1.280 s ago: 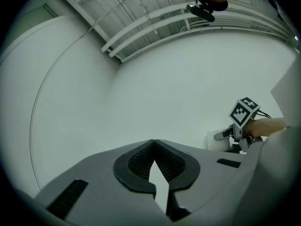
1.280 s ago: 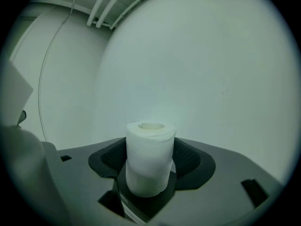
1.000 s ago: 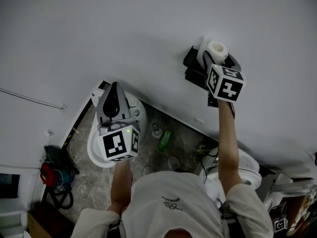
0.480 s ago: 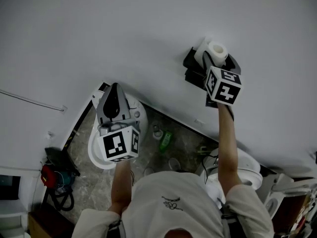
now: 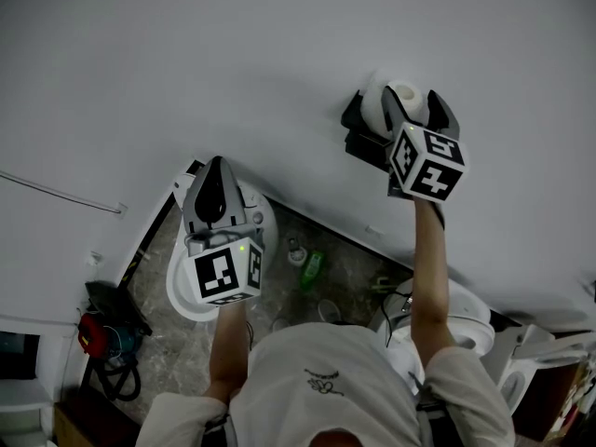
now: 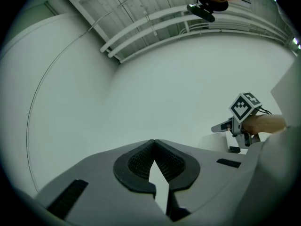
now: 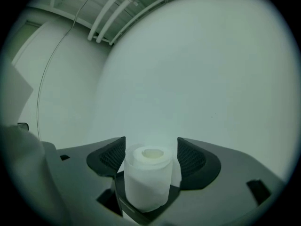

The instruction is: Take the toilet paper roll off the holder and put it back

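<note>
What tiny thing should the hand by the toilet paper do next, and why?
Probably draw the right gripper straight back, off the toilet paper roll. Its jaws stand apart on either side of the roll, wider than a second ago, and the roll sits on the black holder, so it looks let go already. The left gripper is shut, empty and far off.

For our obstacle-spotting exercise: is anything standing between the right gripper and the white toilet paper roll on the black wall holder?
Nothing visible does. The white toilet paper roll stands upright directly between the open jaws of the right gripper, on the black wall holder, with only the white wall behind it.
</note>
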A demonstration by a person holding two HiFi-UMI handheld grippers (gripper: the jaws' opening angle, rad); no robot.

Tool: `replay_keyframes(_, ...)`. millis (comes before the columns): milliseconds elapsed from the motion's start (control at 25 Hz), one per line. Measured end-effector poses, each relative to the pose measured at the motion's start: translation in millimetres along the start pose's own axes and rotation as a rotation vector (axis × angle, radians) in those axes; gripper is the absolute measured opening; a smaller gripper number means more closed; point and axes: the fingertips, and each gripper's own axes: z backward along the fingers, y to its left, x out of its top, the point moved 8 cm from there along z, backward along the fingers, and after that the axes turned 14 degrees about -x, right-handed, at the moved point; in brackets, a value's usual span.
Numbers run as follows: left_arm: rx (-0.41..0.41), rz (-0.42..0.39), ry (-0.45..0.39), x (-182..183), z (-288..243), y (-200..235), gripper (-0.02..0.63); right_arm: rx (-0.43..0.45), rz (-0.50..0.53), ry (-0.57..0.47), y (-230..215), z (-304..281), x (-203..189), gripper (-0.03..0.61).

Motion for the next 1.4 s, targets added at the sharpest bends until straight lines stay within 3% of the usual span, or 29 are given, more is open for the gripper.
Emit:
replay_keyframes(160,0.002,-0.007,-0.014,8,4,1,0.017,0.015,0.001,-0.086,1,17,25,0.302)
replay_keyframes(440,0.009,-0.025,-0.039,22,16,-1,0.017,0.070,0.022,-0.334,15,66,71,0.301)
replay_keyframes(560,0.012,-0.039,-0.046,26,22,-2,0.017,0.099,-0.014,-0.432,23,86,80,0.299)
replay_keyframes(760,0.033,-0.060,-0.046,35,36,3,0.017,0.163,-0.058,-0.534,49,117,79,0.169)
replay_keyframes(1040,0.086,-0.081,-0.032,35,55,16,0.017,0.197,-0.074,-0.540,81,141,48,0.022)
replay_keyframes(1400,0.128,-0.068,-0.017,18,75,23,0.017,0.274,-0.065,-0.422,106,159,-6,0.009)
